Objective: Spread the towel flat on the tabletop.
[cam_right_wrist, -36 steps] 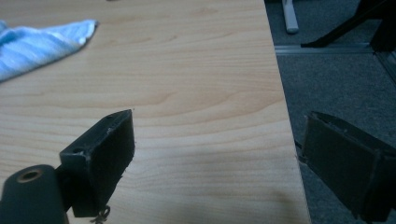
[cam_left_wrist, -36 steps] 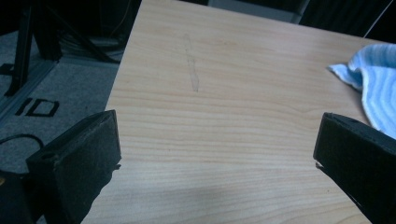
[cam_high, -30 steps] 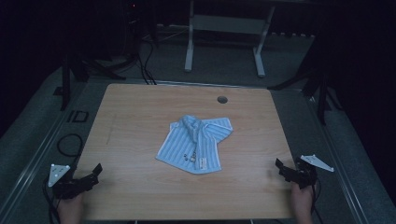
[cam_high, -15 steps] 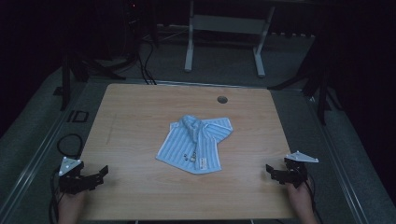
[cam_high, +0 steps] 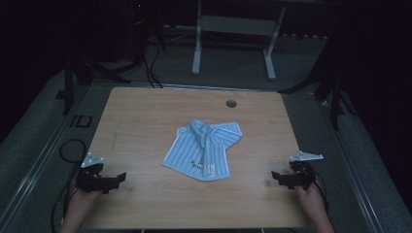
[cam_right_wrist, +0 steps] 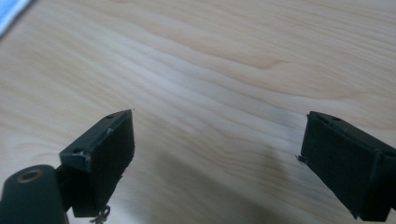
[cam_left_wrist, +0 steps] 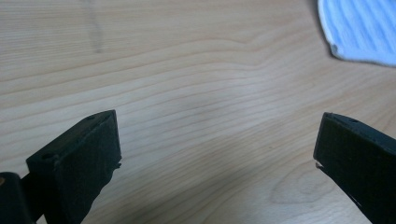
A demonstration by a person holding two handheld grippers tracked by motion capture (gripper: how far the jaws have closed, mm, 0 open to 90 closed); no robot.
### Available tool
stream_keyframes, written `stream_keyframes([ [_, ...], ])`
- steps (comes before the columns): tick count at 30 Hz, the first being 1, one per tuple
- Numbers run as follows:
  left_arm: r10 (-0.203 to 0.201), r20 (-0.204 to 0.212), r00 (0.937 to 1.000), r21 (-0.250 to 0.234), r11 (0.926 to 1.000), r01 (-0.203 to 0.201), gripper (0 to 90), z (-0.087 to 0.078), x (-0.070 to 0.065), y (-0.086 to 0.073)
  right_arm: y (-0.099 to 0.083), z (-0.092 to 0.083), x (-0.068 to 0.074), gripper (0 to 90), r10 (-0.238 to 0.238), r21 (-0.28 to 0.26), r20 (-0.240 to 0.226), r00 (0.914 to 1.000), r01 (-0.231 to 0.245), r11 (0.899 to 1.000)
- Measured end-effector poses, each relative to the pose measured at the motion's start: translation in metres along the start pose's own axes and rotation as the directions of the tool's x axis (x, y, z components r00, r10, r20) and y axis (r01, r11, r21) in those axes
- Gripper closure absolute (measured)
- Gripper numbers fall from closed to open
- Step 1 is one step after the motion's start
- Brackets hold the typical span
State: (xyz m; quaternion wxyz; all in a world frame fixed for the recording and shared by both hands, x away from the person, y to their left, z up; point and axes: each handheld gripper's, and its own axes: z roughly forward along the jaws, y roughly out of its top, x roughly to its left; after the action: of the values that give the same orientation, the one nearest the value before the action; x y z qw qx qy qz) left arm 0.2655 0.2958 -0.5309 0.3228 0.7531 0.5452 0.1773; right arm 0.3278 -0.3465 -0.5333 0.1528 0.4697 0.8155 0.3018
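A small light-blue striped cloth shirt (cam_high: 204,149) lies crumpled near the middle of the pale wooden table (cam_high: 145,116), its collar bunched toward the far side and a small white tag showing near its near hem. The left tongs (cam_high: 114,178) rest at the near left corner of the table, held in the person's left hand (cam_high: 80,206); the right tongs (cam_high: 279,178) sit at the near right edge, held in the right hand (cam_high: 311,199). Both point inward toward the garment and stand well apart from it.

In the left gripper view the two black jaws are spread wide over bare wood, with a corner of the shirt (cam_left_wrist: 362,30) at the upper right. In the right gripper view the jaws are likewise released and empty, a sliver of the blue cloth (cam_right_wrist: 11,11) at the upper left edge.

Step in hand, as judged: the approach, before any contact with the fabric. The next move probably calls for each pair of tongs to travel inward and forward to an edge or corner of the shirt, low enough for one jaw to slide under the cloth.

A round dark grommet hole (cam_high: 231,103) marks the far side of the table; a grey metal frame (cam_high: 233,29) stands on the floor beyond.
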Motion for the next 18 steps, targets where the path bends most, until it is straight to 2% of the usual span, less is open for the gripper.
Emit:
stream_keyframes([
  [1,0.011,0.005,0.9999,0.016,0.9998,-0.011,0.7,-0.001,-0.002,0.006,0.008,-0.001,0.003,9.6,0.010,0.030,-0.049,0.9987,-0.009,1.000],
  [3,-0.004,0.050,0.9988,0.020,0.9998,0.003,0.6,-0.002,-0.002,0.013,0.011,-0.001,0.004,9.6,0.004,0.029,-0.061,0.9981,-0.003,1.000],
  [5,-0.041,0.101,0.9940,0.014,0.9991,0.040,0.7,-0.003,-0.001,0.020,0.017,0.000,0.007,9.6,-0.003,0.046,-0.085,0.9964,0.007,0.999],
  [6,-0.049,0.114,0.9923,0.025,0.9986,0.046,0.7,-0.003,-0.001,0.024,0.020,0.001,0.009,9.6,-0.008,0.057,-0.091,0.9958,0.013,0.998],
  [7,-0.042,0.119,0.9920,0.037,0.9986,0.038,0.7,-0.003,-0.002,0.027,0.025,0.005,0.013,9.5,-0.032,0.072,-0.100,0.9945,0.039,0.997],
  [8,-0.032,0.118,0.9924,0.059,0.9979,0.025,0.7,-0.002,-0.004,0.030,0.028,0.007,0.016,9.6,-0.037,0.080,-0.109,0.9933,0.046,0.996],
  [9,0.013,0.090,0.9959,0.108,0.9939,-0.023,0.7,0.001,-0.009,0.037,0.030,0.010,0.019,9.5,-0.043,0.086,-0.119,0.9920,0.053,0.995],
  [10,0.013,0.090,0.9959,0.108,0.9939,-0.023,0.7,0.001,-0.009,0.037,0.033,0.012,0.022,9.5,-0.051,0.091,-0.126,0.9907,0.063,0.994],
  [11,0.031,0.080,0.9963,0.126,0.9911,-0.041,0.7,0.003,-0.012,0.040,0.033,0.012,0.022,9.5,-0.051,0.091,-0.126,0.9907,0.063,0.994],
  [14,0.049,0.090,0.9947,0.160,0.9851,-0.063,0.7,0.013,-0.023,0.053,0.042,0.023,0.034,9.6,-0.065,0.099,-0.160,0.9850,0.082,0.992],
  [15,0.049,0.090,0.9947,0.160,0.9851,-0.063,0.7,0.013,-0.023,0.053,0.045,0.026,0.037,9.5,-0.065,0.105,-0.161,0.9848,0.083,0.991],
  [16,0.059,0.090,0.9942,0.174,0.9820,-0.074,0.7,0.016,-0.025,0.057,0.045,0.026,0.037,9.5,-0.065,0.105,-0.161,0.9848,0.083,0.991],
  [18,0.095,0.069,0.9931,0.177,0.9786,-0.106,5.1,0.022,-0.032,0.065,0.051,0.032,0.045,9.5,-0.081,0.123,-0.141,0.9867,0.098,0.988],
])
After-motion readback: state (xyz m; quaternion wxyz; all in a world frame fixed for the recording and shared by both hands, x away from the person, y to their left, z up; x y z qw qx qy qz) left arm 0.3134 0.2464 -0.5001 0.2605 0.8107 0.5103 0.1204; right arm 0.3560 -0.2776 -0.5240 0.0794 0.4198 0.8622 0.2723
